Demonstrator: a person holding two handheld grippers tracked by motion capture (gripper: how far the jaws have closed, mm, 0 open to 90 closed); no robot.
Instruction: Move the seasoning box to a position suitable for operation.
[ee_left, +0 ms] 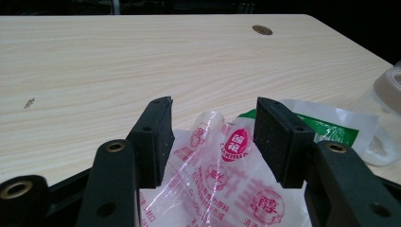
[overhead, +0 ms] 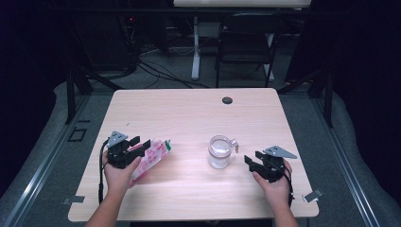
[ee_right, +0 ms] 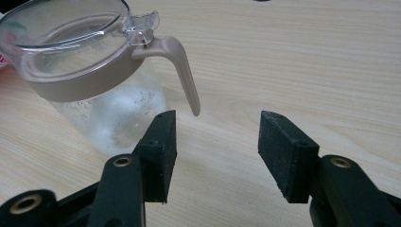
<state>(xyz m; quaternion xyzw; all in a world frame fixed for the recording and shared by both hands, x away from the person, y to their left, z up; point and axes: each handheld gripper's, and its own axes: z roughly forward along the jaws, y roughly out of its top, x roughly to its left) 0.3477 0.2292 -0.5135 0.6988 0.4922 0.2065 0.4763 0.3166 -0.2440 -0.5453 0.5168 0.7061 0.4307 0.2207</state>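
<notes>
High view, pink-printed bag (overhead: 150, 158) lengthwise toward jug (overhead: 220, 151)

Packet (overhead: 152, 157) on table (overhead: 189, 118) at left, jug (overhead: 220, 151) to its right, chair (overhead: 246, 42) behind table

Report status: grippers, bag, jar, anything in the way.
Left gripper open, jaws astride plastic bag. Right gripper open, short of lidded jar. Nothing between them.

L tongs (ee_left: 213, 125) spread wide w/ pink-printed plastic bag (ee_left: 222, 182) betw. the jaws, pads not pressing it; bag lies on wood bench (ee_left: 118, 61); clear jug (ee_left: 385, 118) at rt edge.
</notes>
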